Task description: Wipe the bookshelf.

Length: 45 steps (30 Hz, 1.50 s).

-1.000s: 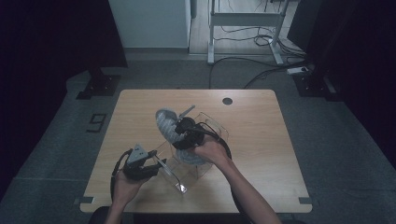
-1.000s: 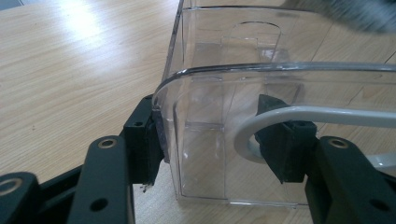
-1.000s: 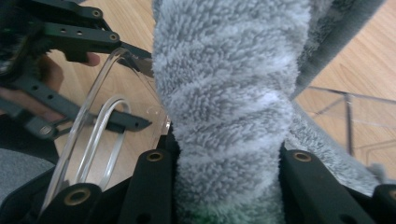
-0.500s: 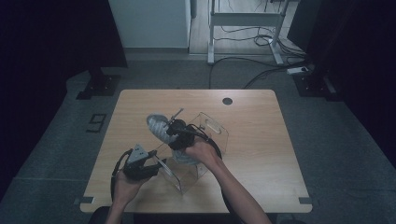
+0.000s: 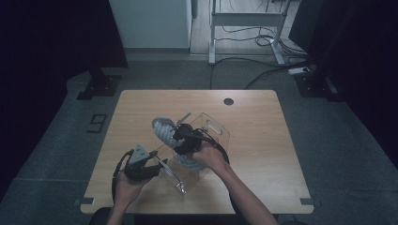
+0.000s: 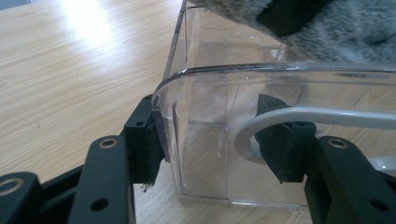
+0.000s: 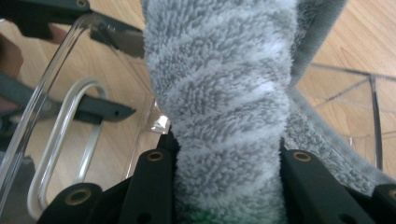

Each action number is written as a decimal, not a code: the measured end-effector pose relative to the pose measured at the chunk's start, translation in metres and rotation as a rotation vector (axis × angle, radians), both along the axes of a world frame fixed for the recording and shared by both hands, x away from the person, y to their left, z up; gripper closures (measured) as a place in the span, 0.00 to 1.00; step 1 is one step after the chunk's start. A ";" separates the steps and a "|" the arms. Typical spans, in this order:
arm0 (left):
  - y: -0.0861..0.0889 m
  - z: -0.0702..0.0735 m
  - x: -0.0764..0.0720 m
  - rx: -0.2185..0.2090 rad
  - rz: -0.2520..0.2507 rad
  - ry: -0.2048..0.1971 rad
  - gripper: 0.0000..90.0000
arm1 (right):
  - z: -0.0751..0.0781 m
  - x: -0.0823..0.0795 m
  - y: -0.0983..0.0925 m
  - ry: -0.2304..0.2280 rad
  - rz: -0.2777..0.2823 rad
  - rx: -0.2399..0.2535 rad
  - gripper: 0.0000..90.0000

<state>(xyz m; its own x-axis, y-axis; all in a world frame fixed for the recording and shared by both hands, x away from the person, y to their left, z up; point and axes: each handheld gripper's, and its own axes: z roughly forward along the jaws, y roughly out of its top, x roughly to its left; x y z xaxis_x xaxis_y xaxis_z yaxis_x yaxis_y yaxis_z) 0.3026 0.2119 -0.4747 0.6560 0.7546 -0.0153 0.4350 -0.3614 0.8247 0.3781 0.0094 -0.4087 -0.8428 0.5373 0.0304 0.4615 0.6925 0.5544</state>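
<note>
1. I keep the left hand-held gripper (image 5: pixel 162 165) clamped on the near wall of the clear plastic box (image 5: pixel 206 140), one pad outside and one inside, presumably to steady it on the wooden surface (image 5: pixel 263 140).
2. A white looped handle (image 6: pixel 299 119) lies by the inner pad.
3. The right hand-held gripper (image 5: pixel 180 133) holds a rolled grey striped fleece towel (image 5: pixel 163 129) above the box's left rim, jaws closed on it, probably for packing into the box.
4. No readable label or brand is visible.
</note>
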 end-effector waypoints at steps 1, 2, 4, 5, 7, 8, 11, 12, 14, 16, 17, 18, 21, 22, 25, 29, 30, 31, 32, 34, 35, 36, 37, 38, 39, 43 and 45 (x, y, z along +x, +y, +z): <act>0.000 0.000 0.000 0.000 0.000 -0.001 0.49 | 0.000 -0.002 -0.002 -0.002 0.001 0.003 0.74; 0.000 0.000 0.000 0.001 0.000 -0.002 0.49 | -0.001 -0.003 -0.004 0.000 -0.002 0.007 0.74; 0.000 0.000 0.000 -0.001 -0.001 -0.002 0.49 | -0.001 -0.007 -0.010 0.005 0.003 0.012 0.74; 0.000 0.000 0.000 -0.001 -0.001 -0.002 0.49 | -0.001 -0.007 -0.010 0.005 0.003 0.012 0.74; 0.000 0.000 0.000 0.000 -0.001 -0.003 0.49 | -0.001 -0.011 -0.013 0.002 0.003 0.009 0.74; 0.000 0.000 0.000 -0.002 -0.001 -0.003 0.49 | -0.001 -0.013 -0.015 0.002 0.000 0.009 0.74; 0.000 0.000 0.000 0.001 -0.003 -0.002 0.49 | -0.002 -0.018 -0.021 0.000 0.007 0.009 0.74; 0.001 0.000 0.000 0.003 -0.003 -0.002 0.49 | -0.002 -0.019 -0.023 -0.001 0.006 0.014 0.74; 0.001 0.000 0.000 0.003 -0.003 -0.002 0.49 | -0.004 -0.022 -0.028 0.006 0.003 0.026 0.74; 0.000 0.000 0.000 0.000 -0.002 -0.001 0.49 | -0.005 -0.027 -0.034 0.011 0.000 0.039 0.74; 0.000 0.000 0.000 0.001 -0.001 -0.001 0.49 | -0.005 -0.027 -0.034 0.011 0.000 0.039 0.74; 0.000 0.000 0.000 0.000 0.000 -0.002 0.49 | -0.006 -0.028 -0.036 0.012 0.002 0.040 0.74; 0.000 0.000 0.000 -0.001 0.000 -0.003 0.49 | -0.007 -0.032 -0.040 0.009 0.003 0.040 0.74; 0.000 0.000 0.000 -0.001 0.000 -0.003 0.49 | -0.008 -0.034 -0.042 0.005 0.002 0.040 0.74; 0.000 0.000 0.001 -0.001 -0.001 -0.002 0.49 | -0.009 -0.038 -0.046 0.001 0.001 0.044 0.74; 0.000 0.000 0.001 -0.001 -0.003 -0.002 0.49 | -0.012 -0.043 -0.051 0.001 -0.005 0.050 0.74; 0.000 0.000 0.001 -0.001 -0.003 -0.002 0.49 | -0.012 -0.044 -0.052 0.000 -0.004 0.049 0.74; 0.000 0.000 0.001 -0.001 -0.002 -0.002 0.49 | -0.013 -0.046 -0.054 -0.004 -0.006 0.046 0.74; 0.000 0.000 0.001 -0.001 -0.001 -0.002 0.49 | -0.015 -0.049 -0.056 -0.007 -0.007 0.044 0.74; -0.001 0.000 0.001 -0.002 0.000 -0.002 0.49 | -0.016 -0.050 -0.058 -0.009 -0.009 0.039 0.74; -0.001 0.000 0.001 -0.002 0.000 -0.002 0.49 | -0.018 -0.052 -0.059 -0.010 -0.010 0.035 0.74; -0.002 -0.001 0.002 -0.005 0.003 -0.003 0.49 | -0.022 -0.054 -0.063 -0.011 -0.013 0.033 0.74; -0.002 -0.001 0.002 -0.005 0.003 -0.003 0.49 | -0.022 -0.054 -0.063 -0.011 -0.013 0.033 0.74; -0.003 -0.001 0.002 -0.006 0.006 -0.003 0.49 | -0.023 -0.055 -0.063 -0.009 -0.018 0.033 0.74; -0.003 -0.001 0.002 -0.006 0.005 -0.003 0.49 | -0.026 -0.055 -0.065 -0.005 -0.018 0.029 0.74; -0.005 -0.001 0.004 -0.006 0.014 -0.005 0.49 | -0.037 -0.056 -0.069 -0.010 -0.030 0.017 0.74; -0.006 -0.001 0.005 -0.004 0.015 -0.005 0.49 | -0.041 -0.055 -0.070 -0.007 -0.038 0.013 0.74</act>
<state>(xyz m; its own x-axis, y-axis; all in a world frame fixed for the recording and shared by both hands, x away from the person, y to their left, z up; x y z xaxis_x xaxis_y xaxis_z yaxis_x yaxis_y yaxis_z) 0.3081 0.2061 -0.4755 0.6450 0.7641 -0.0148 0.4361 -0.3521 0.8281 0.3230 -0.0609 -0.4500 -0.8220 0.5686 0.0316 0.4835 0.6676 0.5662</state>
